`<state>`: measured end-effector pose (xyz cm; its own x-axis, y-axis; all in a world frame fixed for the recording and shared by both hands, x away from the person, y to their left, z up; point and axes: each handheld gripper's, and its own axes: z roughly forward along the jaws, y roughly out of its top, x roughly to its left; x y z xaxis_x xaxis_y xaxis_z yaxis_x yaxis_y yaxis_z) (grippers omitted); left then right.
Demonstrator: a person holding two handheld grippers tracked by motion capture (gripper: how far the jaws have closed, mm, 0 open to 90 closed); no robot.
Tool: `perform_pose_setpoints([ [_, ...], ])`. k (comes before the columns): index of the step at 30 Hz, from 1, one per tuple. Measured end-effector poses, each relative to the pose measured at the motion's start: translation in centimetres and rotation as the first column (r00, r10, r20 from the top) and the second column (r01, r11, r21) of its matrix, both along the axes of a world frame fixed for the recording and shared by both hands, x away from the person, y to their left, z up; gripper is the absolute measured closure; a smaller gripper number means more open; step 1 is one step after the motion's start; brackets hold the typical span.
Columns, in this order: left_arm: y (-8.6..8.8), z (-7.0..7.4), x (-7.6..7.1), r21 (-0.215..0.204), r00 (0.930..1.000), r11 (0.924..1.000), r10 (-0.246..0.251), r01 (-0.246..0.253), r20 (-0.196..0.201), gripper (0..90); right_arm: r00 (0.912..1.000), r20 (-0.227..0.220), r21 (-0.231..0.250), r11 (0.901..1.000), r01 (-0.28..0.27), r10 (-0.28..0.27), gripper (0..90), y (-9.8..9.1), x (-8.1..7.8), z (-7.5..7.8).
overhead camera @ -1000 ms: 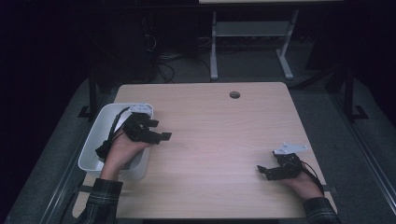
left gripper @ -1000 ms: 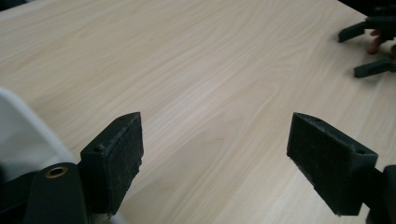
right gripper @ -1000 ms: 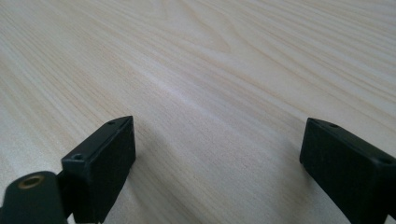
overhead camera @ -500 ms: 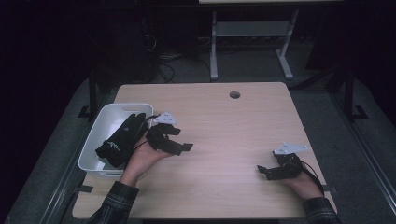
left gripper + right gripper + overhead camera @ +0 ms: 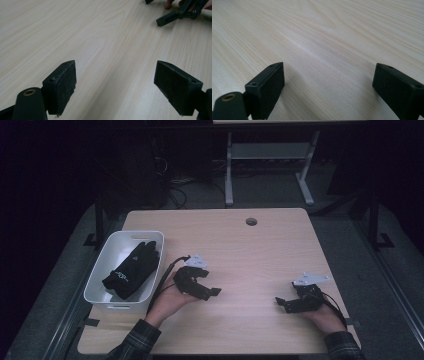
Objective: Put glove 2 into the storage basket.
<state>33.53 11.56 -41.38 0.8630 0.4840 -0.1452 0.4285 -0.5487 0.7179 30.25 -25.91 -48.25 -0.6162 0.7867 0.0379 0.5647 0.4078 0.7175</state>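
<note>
1 glove lies left of left gripper.

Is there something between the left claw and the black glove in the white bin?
Only the bin's own wall. The black glove lies inside the white bin, and the left claw is open over the bare table beside it, pointing away. Its near wall stands between them; reaching from above looks free.

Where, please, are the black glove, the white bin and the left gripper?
black glove (image 5: 131, 270), high view, on its palm.
white bin (image 5: 98, 281), high view, on its left wall.
left gripper (image 5: 212, 291), high view, between its jaw tips.
</note>
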Motion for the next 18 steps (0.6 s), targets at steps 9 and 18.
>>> perform_pose_setpoints([
  [9,-1.6,-2.6,-0.4,0.021,0.9999,0.9997,-0.009,0.009,0.006,17.3,1.0000,0.000,0.000,1.0000,0.000,0.000,10.4,0.0,0.0,0.0],
  [18,-2.8,-4.8,-0.8,0.078,0.9985,0.9967,-0.027,0.024,0.047,16.2,1.0000,0.001,0.000,1.0000,-0.001,0.001,10.4,0.0,0.0,0.0],
])
